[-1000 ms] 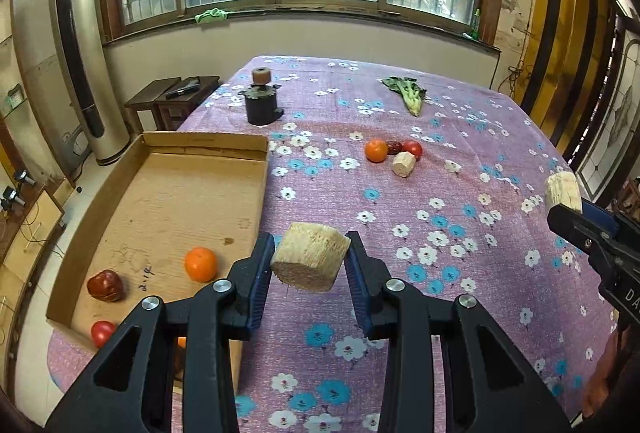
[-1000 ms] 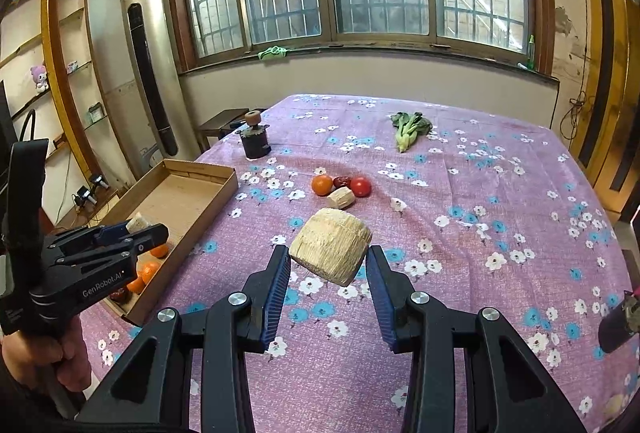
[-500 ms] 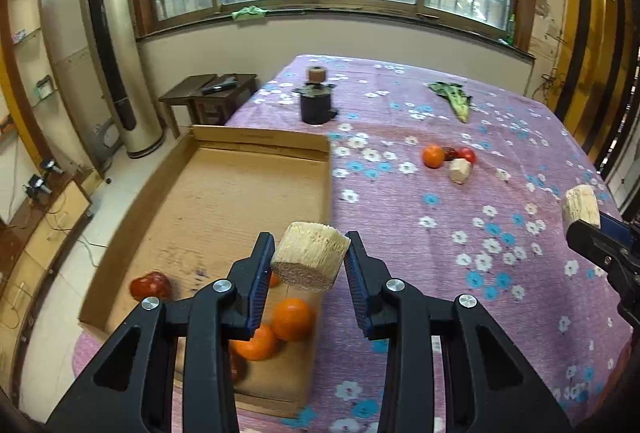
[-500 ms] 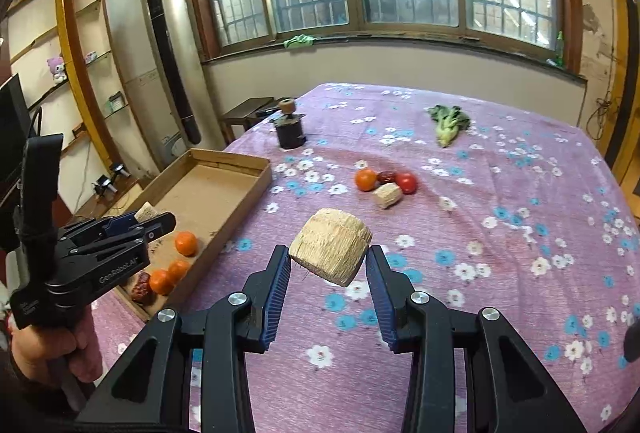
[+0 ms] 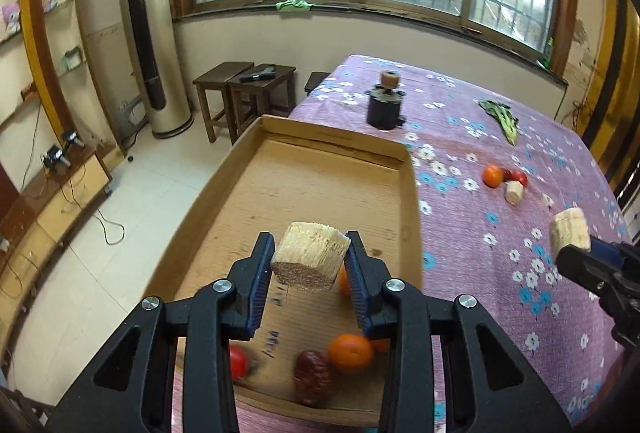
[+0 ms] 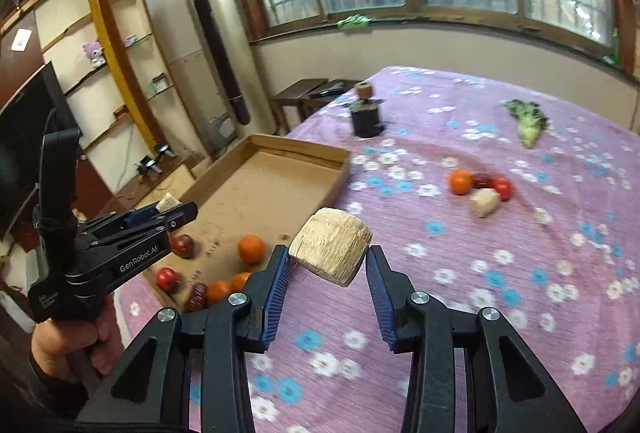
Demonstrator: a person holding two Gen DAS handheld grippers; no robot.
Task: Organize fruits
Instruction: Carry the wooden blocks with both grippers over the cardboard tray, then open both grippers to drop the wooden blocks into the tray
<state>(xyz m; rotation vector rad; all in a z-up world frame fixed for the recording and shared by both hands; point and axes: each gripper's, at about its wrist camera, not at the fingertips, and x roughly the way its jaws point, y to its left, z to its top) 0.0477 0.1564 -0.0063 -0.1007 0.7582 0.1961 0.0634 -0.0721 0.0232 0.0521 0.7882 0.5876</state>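
Left tool: your left tool (image 5: 309,265) is pinching a pale fibrous chunk (image 5: 309,257) between its blue pads; it hangs over the near half of the cardboard tray (image 5: 412,217).
Right tool: your right tool (image 6: 329,270) holds a second fibrous chunk (image 6: 330,245). The left pad touches it; a narrow gap shows at the right pad, so I cannot tell whether the grip is firm. It hangs above the surface (image 6: 520,273), just right of the tray's near corner.
Cross-view: from the right wrist view, your left tool (image 6: 176,211) sits above the tray's left side with the chunk tip showing at its end.
Tray contents: an orange (image 5: 351,353) and a dark red fruit (image 5: 313,377) lie touching at the near end; a red fruit (image 5: 239,361) lies to their left, partly hidden by the tool. The right wrist view shows more oranges (image 6: 251,249) and red fruit near that same end.
Fruits outside the tray: an orange (image 6: 461,181), a red tomato (image 6: 502,187) and a darker fruit between them cluster on the surface, with a small pale chunk (image 6: 485,201) touching the group.
Other items: a leafy green vegetable (image 6: 528,121) lies farther back; a black pot (image 6: 366,119) with a cork-like knob stands beyond the tray's far end.
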